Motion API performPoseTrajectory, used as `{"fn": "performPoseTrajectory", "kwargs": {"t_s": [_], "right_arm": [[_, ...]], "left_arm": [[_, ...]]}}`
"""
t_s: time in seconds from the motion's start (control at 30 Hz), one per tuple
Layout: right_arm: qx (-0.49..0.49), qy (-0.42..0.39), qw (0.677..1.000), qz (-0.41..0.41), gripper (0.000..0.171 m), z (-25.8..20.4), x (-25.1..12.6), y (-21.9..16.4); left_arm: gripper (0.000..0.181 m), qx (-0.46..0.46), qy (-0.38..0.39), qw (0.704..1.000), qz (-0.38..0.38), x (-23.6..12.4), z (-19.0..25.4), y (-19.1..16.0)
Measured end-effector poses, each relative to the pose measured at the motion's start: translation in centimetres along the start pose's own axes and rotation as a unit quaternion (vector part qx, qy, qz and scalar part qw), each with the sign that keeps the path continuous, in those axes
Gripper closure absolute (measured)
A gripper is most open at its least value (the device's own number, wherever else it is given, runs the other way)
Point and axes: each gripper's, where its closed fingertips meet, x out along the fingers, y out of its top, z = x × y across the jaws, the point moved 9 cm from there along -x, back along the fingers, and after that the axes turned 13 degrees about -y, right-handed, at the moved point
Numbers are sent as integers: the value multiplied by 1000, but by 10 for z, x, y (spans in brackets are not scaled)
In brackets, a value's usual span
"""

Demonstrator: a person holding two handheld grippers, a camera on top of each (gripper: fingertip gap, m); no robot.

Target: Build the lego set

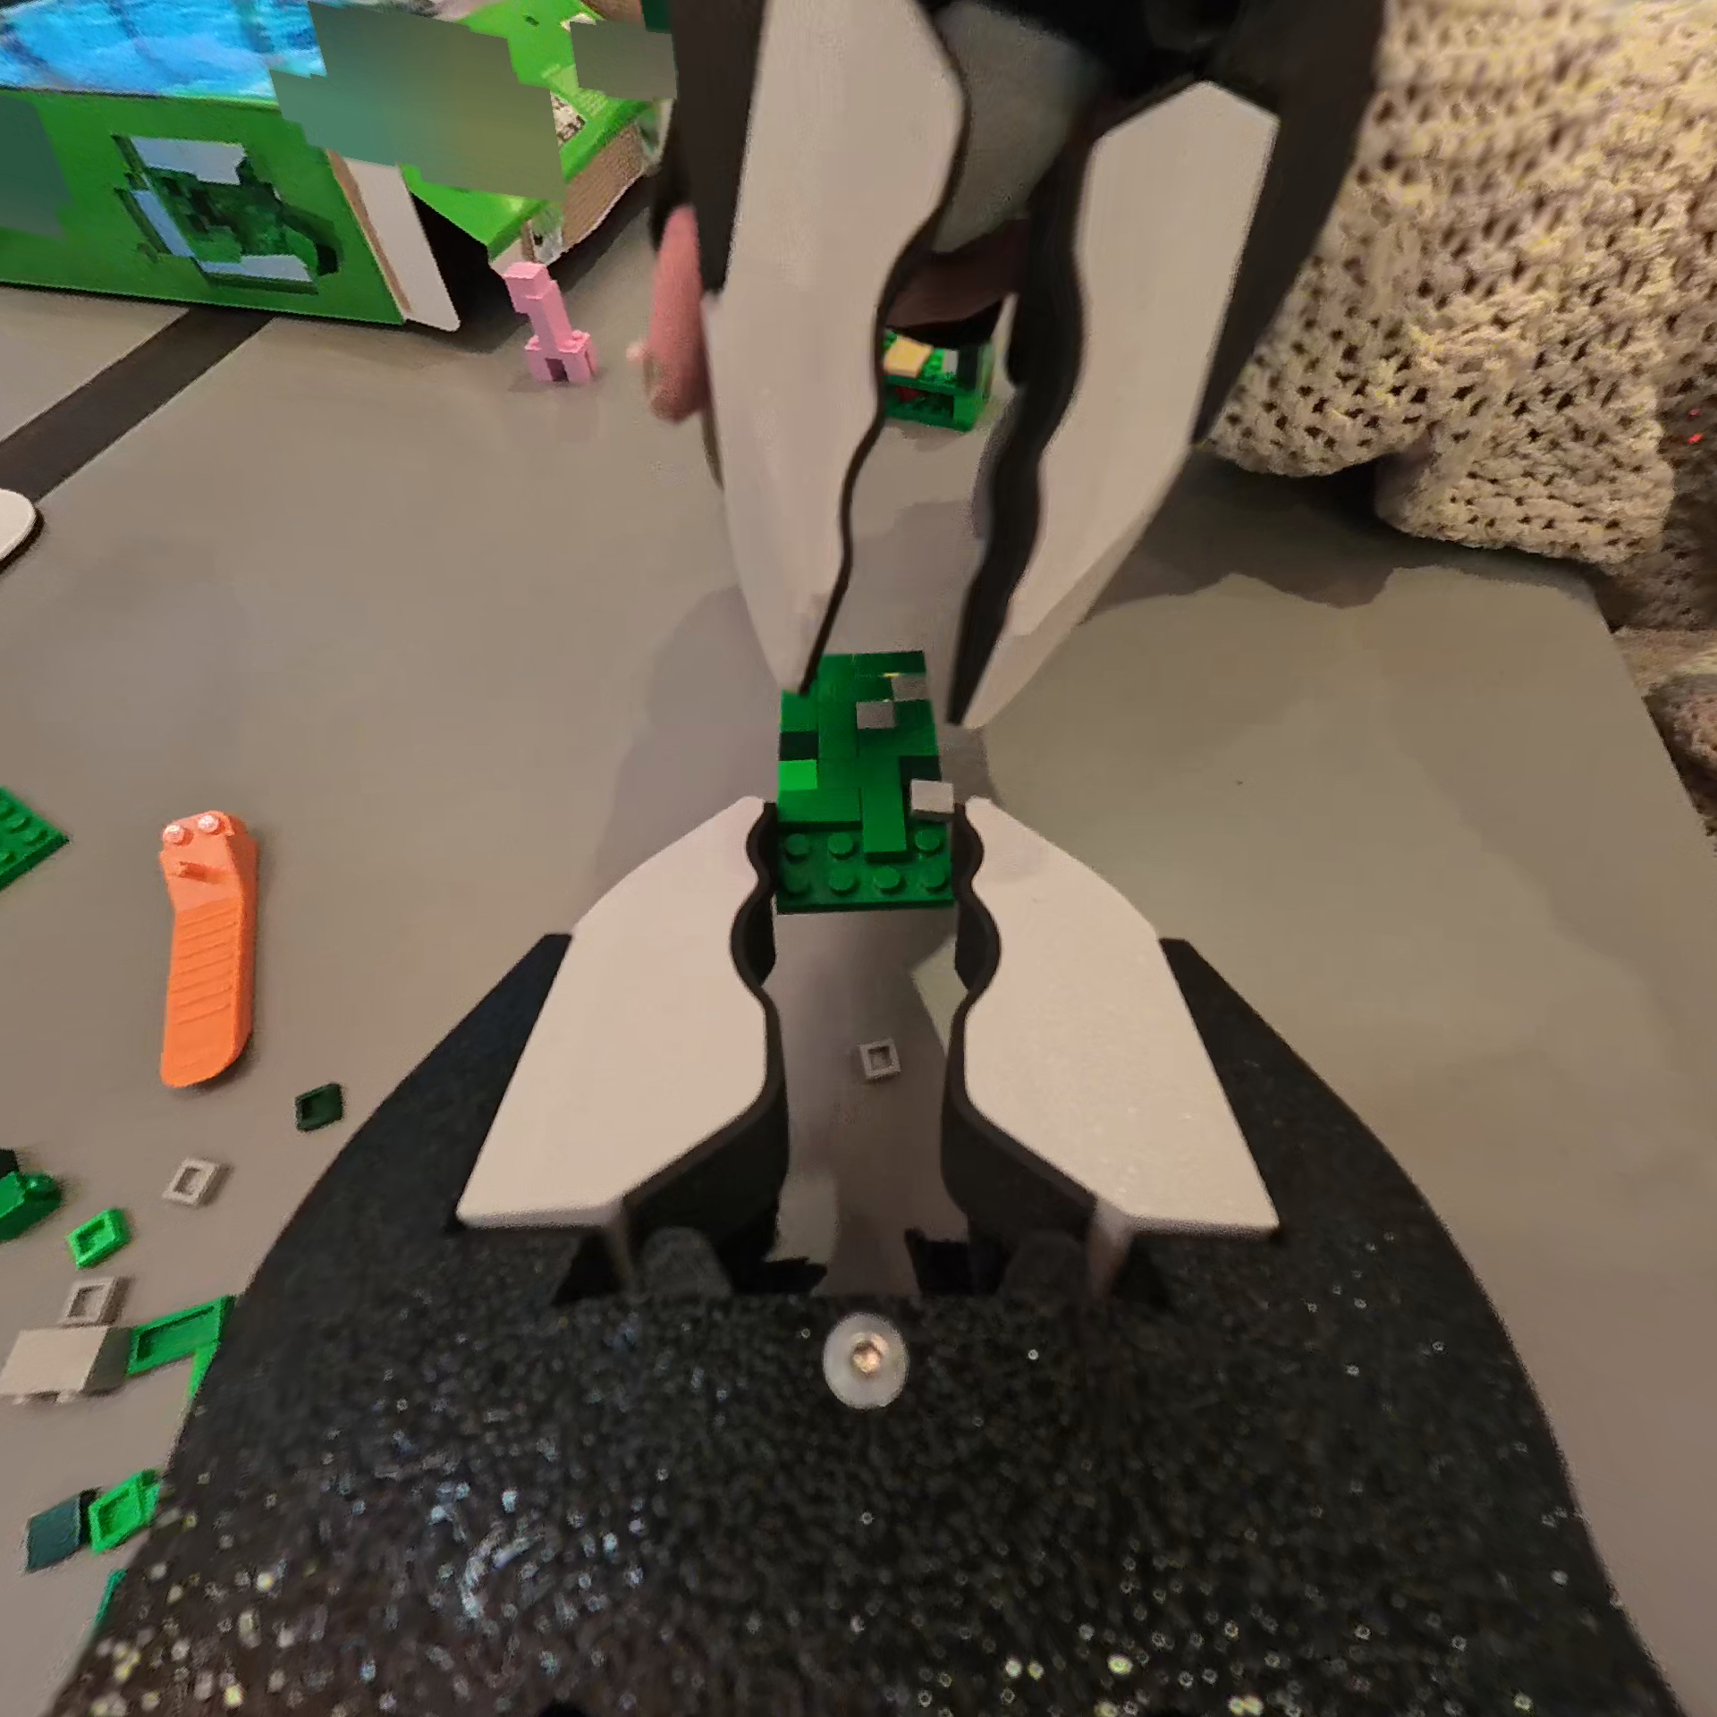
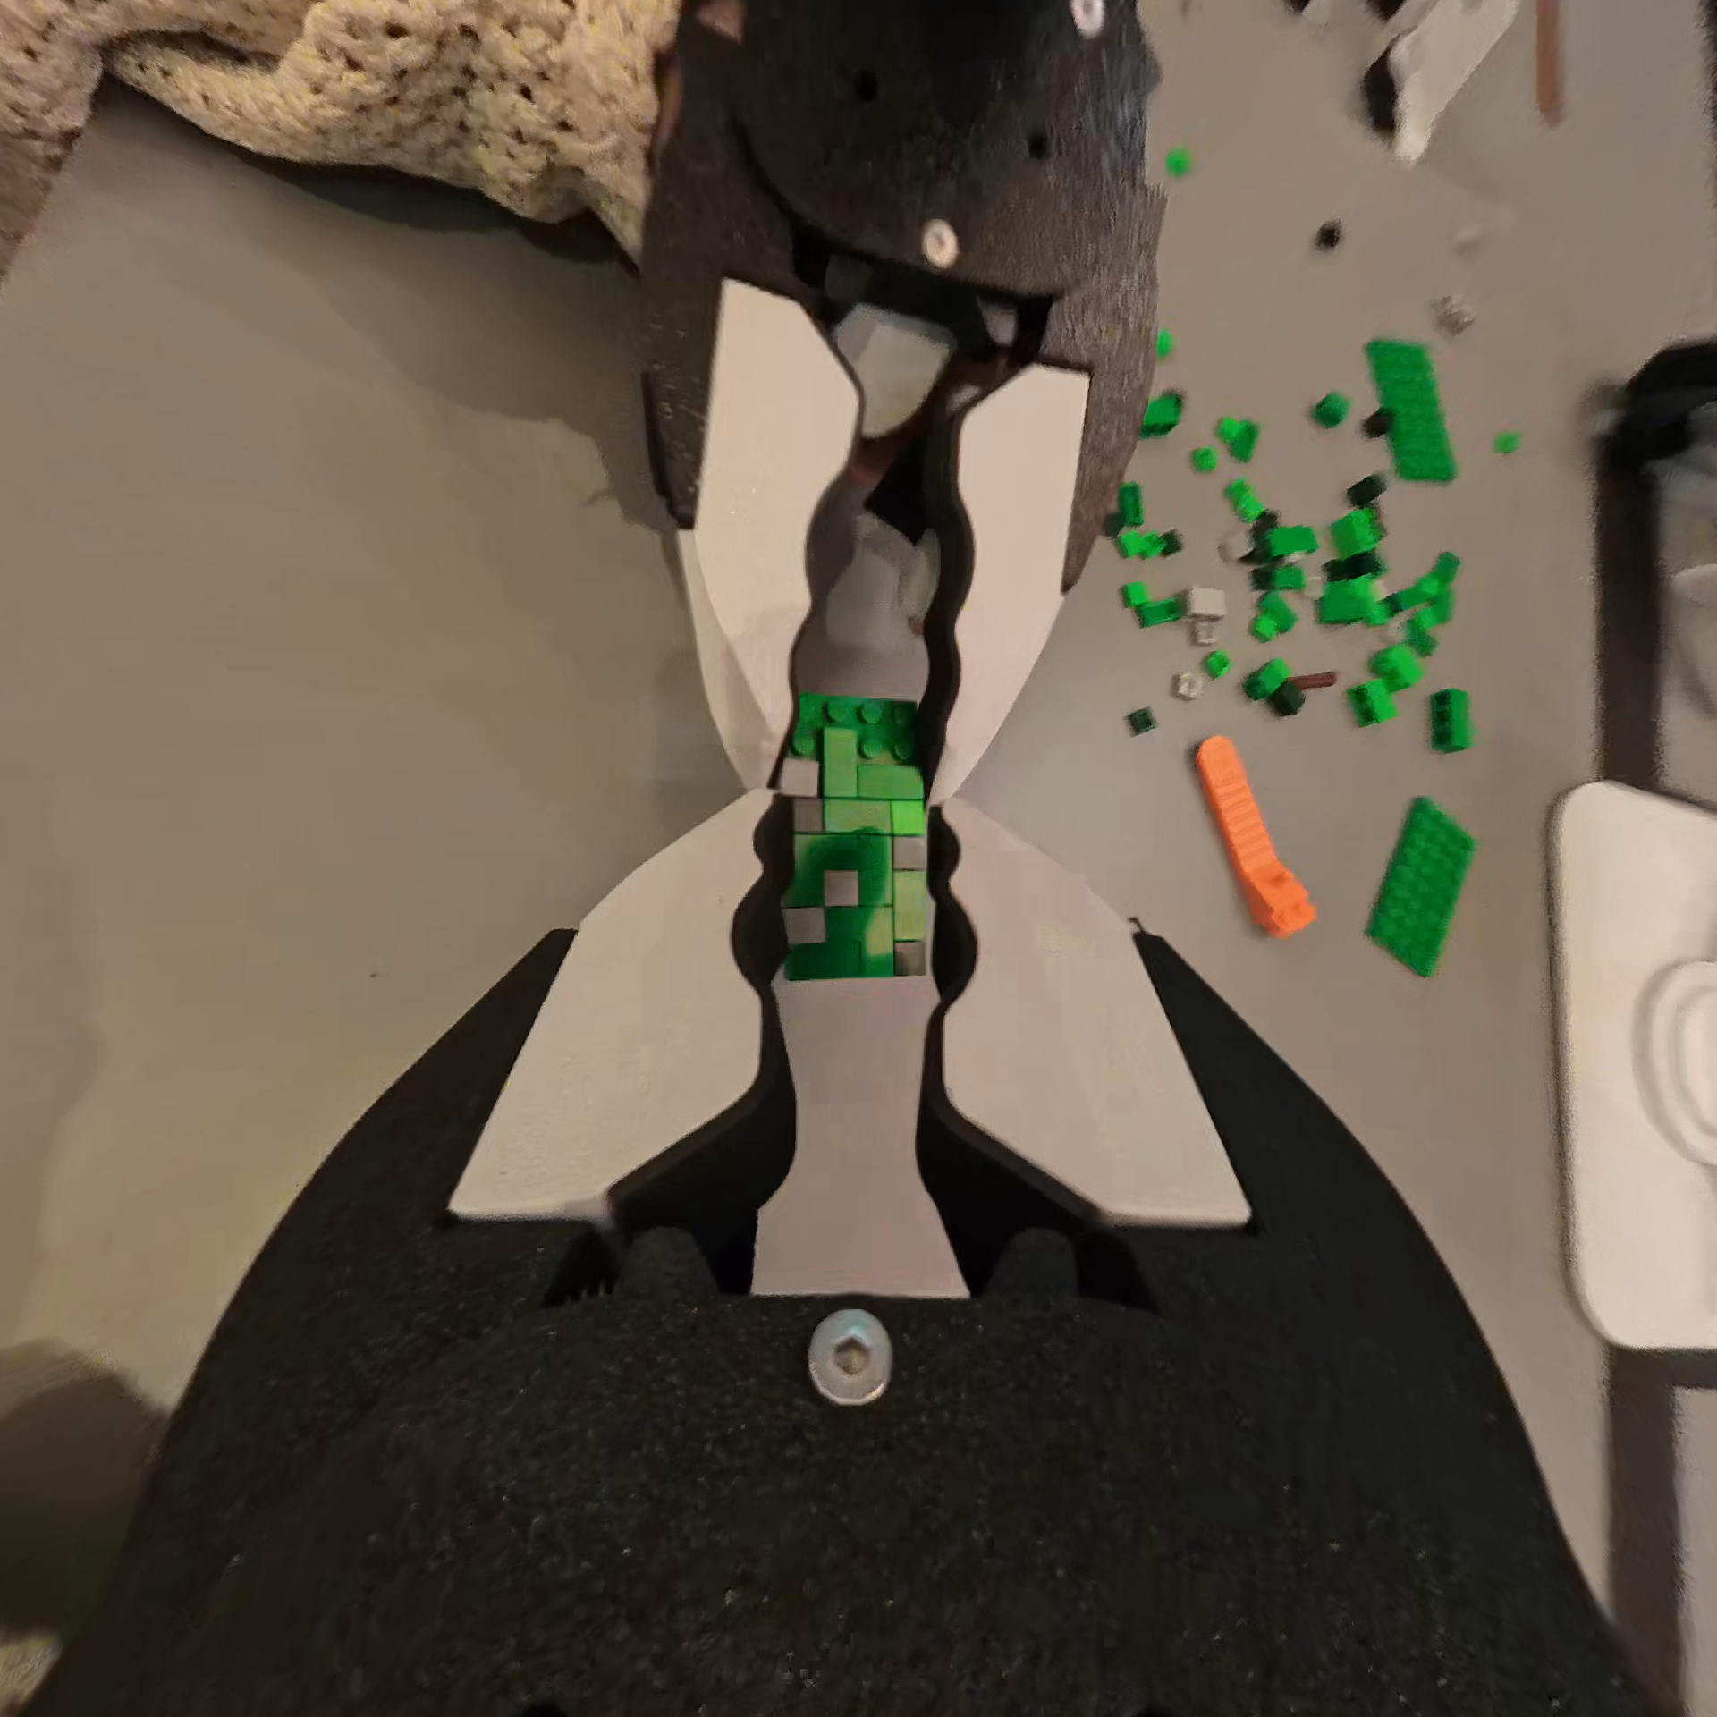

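Both grippers pinch one green lego assembly (image 1: pixel 859 799) on the grey table (image 1: pixel 418 650) from opposite ends: the left gripper (image 1: pixel 862 859) clamps its studded near end at centre frame, likely to steady it, and the right gripper (image 2: pixel 850 892) clamps its tiled far end, narrow-jawed. Farther out, an orange brick separator (image 1: pixel 206 948) lies at nine o'clock with loose green pieces (image 2: pixel 1319 567) beyond, apparently kept near for the next tiles.

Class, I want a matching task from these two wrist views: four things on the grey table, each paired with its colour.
Things:
1. brick separator
2. small figure
3. knitted blanket
4. tiled plate between the fingers

Colours:
a. pink
b. green
c. orange
d. cream

Pairs: 1-c, 2-a, 3-d, 4-b
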Motion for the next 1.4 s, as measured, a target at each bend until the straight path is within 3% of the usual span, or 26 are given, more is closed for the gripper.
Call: {"fn": "performPoseTrajectory", "kwargs": {"t_s": [0.1,0.2,0.27,0.37,0.67,0.8,1.07,1.23,1.3,1.4], "right_arm": [[-104,-100,989,32,136,-21,-6,-2],[-241,-236,936,100,135,-47,-9,-8],[-305,-278,902,122,140,-61,-7,-12],[-361,-302,876,104,139,-66,1,-16],[-423,-313,847,73,148,-72,16,-22],[-428,-317,842,81,160,-74,17,-22],[-386,-308,864,96,164,-68,12,-20],[-335,-305,884,115,165,-61,6,-25],[-307,-301,894,127,165,-57,3,-26],[-269,-285,909,144,165,-54,-1,-27]], "left_arm": [[147,-20,-5,1000,14,-2,-2,0],[147,-39,-23,999,28,-3,-3,0],[147,-48,-35,998,34,-3,-3,-1],[147,-55,-46,997,33,-1,-3,-2],[147,-69,-69,995,28,3,-2,-4],[147,-71,-76,994,29,4,-1,-4],[147,-52,-74,995,49,1,1,1],[122,121,40,992,-16,-8,13,6],[125,200,83,975,-55,-5,19,4],[145,303,129,941,-75,3,29,4]]}}
